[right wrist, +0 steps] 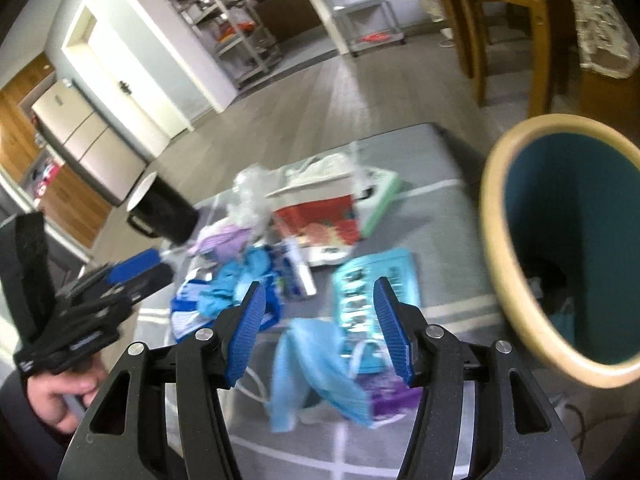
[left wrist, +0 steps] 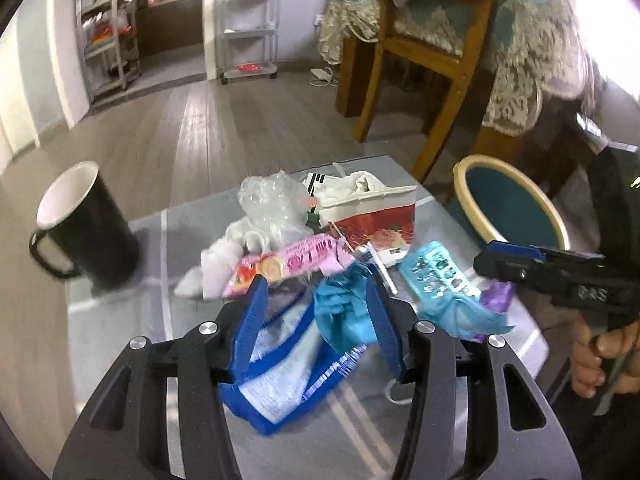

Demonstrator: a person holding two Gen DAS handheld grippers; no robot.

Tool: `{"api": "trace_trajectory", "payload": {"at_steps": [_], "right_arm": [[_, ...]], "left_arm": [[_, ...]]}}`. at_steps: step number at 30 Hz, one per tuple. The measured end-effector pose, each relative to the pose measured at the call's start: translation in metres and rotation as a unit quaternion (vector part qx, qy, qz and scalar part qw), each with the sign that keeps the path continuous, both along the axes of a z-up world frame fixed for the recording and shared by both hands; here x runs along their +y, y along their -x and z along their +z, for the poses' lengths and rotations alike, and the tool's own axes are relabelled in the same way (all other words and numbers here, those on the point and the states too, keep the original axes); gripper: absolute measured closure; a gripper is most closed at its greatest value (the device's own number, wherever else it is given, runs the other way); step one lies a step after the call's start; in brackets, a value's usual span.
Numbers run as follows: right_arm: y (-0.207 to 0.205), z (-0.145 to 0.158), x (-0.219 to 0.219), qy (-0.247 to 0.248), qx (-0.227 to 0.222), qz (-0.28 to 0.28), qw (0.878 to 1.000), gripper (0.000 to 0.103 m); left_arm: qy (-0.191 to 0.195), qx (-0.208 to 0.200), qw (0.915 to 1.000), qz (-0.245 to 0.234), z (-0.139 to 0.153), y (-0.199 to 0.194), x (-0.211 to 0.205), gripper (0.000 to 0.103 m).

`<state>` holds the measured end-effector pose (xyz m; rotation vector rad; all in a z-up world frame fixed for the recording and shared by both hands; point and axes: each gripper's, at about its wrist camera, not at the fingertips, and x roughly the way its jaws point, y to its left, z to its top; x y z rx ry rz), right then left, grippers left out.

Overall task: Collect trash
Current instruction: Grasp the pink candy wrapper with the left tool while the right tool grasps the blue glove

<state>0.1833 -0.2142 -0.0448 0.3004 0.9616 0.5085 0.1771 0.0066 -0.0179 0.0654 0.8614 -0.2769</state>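
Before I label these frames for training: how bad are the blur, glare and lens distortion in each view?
Left wrist view: fisheye bends the floor, dark corners, glare blows out the top right, the black mug and blue wrapper are smeared. Right wrist view: heavier motion blur over the trash pile, the bin rim soft, windows washed out.

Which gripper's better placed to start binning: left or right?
Right, probably. The right gripper hangs with jaws open over the light blue mask, and the teal bin stands just beside it. The left gripper hangs open over the blue-and-white wrapper, farther from the bin.
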Motion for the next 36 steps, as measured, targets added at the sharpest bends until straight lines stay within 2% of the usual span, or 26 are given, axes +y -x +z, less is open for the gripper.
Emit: {"api": "trace_trajectory", "payload": {"at_steps": [5, 7, 10, 11, 15, 23, 27, 29, 31, 36], "right_arm": [[0.002, -0.001, 0.029, 0.013, -0.004, 0.036, 0.999, 0.045], [0.004, -0.002, 0.035, 0.016, -0.005, 0.044, 0.999, 0.045], [0.004, -0.004, 0.045, 0.015, -0.006, 0.059, 0.998, 0.045], [0.003, -0.003, 0.047, 0.015, -0.007, 0.062, 0.998, 0.045], [-0.002, -0.006, 0.062, 0.006, -0.004, 0.076, 0.997, 0.045], [-0.015, -0.018, 0.081, -0.038, 0.025, 0.069, 0.997, 0.048], [-0.016, -0.025, 0.087, -0.036, 0.034, 0.068, 0.996, 0.061], [-0.016, -0.025, 0.089, -0.031, 0.033, 0.070, 0.996, 0.076], [-0.014, -0.024, 0.086, -0.025, 0.027, 0.070, 0.997, 0.101], [-0.009, -0.017, 0.073, -0.038, 0.013, 0.061, 0.997, 0.102]], "left_arm": [[-0.058, -0.006, 0.9974, -0.042, -0.010, -0.017, -0.020, 0.052], [-0.066, -0.003, 0.9967, -0.047, -0.015, -0.023, -0.022, 0.054], [-0.068, 0.001, 0.9965, -0.047, -0.019, -0.027, -0.020, 0.081], [-0.066, -0.001, 0.9968, -0.045, -0.019, -0.027, -0.018, 0.088], [-0.053, -0.013, 0.9978, -0.038, -0.013, -0.020, -0.009, 0.096], [-0.010, -0.037, 0.9992, 0.007, 0.006, -0.004, 0.015, 0.097], [0.006, -0.054, 0.9984, 0.017, 0.017, 0.005, 0.024, 0.097], [0.014, -0.058, 0.9980, 0.021, 0.021, 0.009, 0.028, 0.097], [0.018, -0.060, 0.9977, 0.023, 0.025, 0.012, 0.029, 0.097], [0.021, -0.060, 0.9976, 0.027, 0.033, 0.020, 0.027, 0.098]]}}
